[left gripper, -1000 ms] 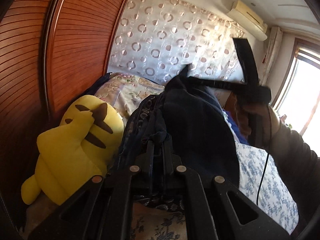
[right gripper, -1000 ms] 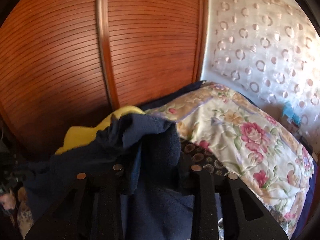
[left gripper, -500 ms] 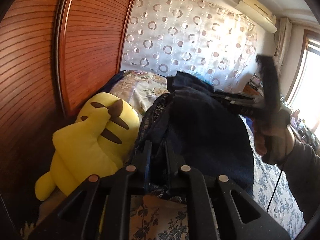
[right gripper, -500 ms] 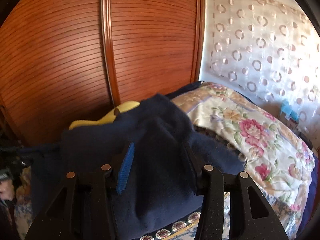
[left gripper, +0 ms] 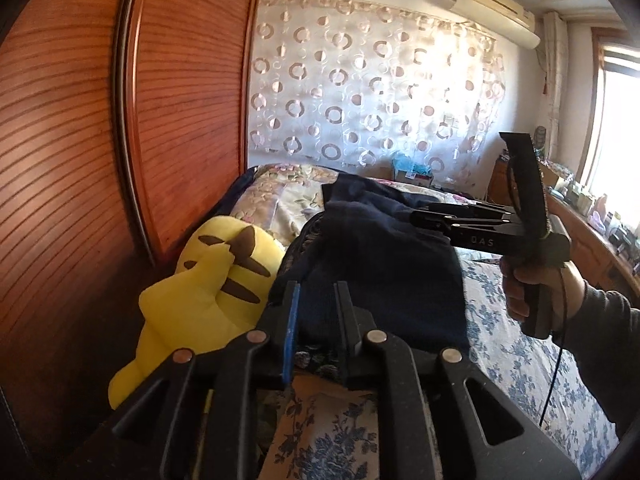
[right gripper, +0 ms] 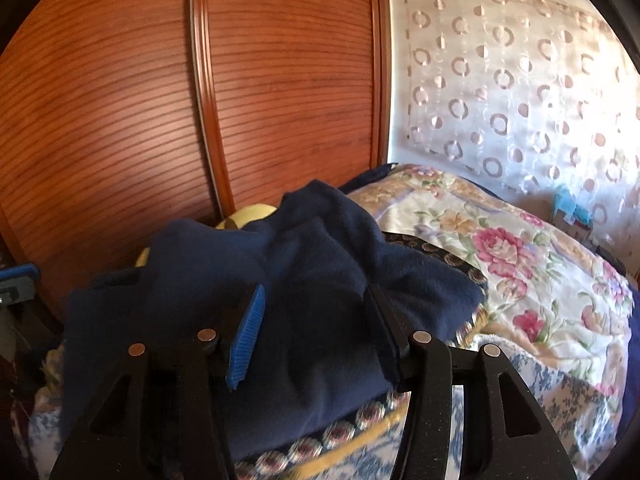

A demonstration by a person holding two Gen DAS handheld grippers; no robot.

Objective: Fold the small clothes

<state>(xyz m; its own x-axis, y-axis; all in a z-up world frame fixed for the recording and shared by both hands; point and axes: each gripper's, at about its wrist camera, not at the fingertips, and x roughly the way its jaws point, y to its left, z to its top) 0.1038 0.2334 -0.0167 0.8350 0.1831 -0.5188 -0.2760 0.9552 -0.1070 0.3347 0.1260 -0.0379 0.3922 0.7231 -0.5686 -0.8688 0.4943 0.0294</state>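
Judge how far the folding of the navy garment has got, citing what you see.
Done: the navy garment lies doubled over in a thick bundle on the bed. In hand: both grippers have just been opening, left gripper and right gripper, with cloth between the jaws. Left: pull clear and tidy the uneven edges.

Your navy garment point(right gripper: 312, 280) covers most of the yellow plush toy point(right gripper: 248, 214) in the right wrist view; only a sliver shows behind it. Your right tongs point(left gripper: 418, 216) have their tips lost against the dark cloth in the left wrist view, so contact can't be told there. Your sleeve point(left gripper: 604, 352) is cut by the right edge. Items on the far windowsill point(left gripper: 600, 208) are too small to identify. The blue object point(right gripper: 18, 274) at the left edge is clipped.
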